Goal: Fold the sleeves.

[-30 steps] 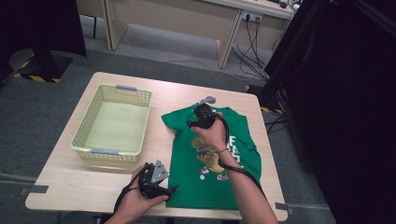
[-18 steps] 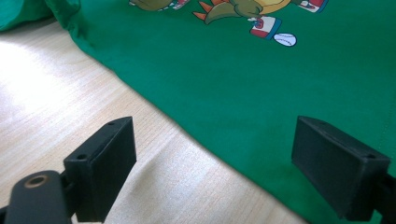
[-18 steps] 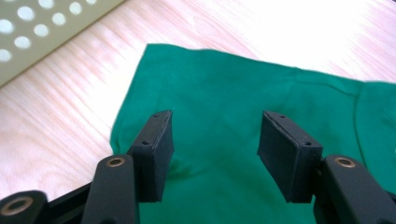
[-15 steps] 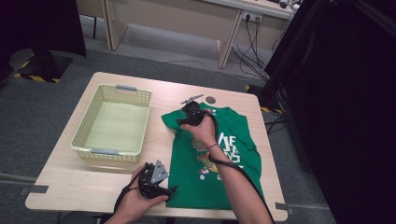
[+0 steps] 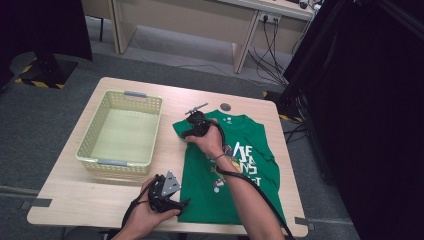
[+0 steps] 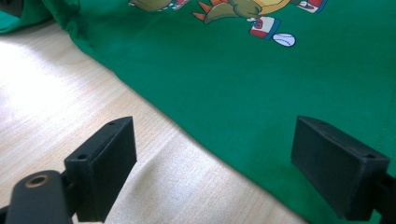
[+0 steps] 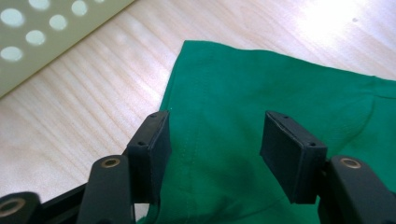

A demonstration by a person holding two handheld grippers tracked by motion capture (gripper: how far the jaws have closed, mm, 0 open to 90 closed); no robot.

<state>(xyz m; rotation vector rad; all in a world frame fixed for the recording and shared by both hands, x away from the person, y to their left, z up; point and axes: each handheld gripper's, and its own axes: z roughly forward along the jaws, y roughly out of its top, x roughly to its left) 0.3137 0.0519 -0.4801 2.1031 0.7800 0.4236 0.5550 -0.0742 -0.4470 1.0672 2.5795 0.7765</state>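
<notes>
Here both grippers stand over the green T-shirt, apparently set to fold it.

From the high view, the shirt lies flat on the table, right of the empty basket; the left gripper waits at the lower hem corner and the right gripper at the left sleeve, likely to lift that side together. In the left gripper view, the jaws are spread wide, straddling the shirt's edge, pinching nothing. In the right gripper view, the jaws have just been opening, part-spread above the sleeve, the cloth not pressed.
</notes>
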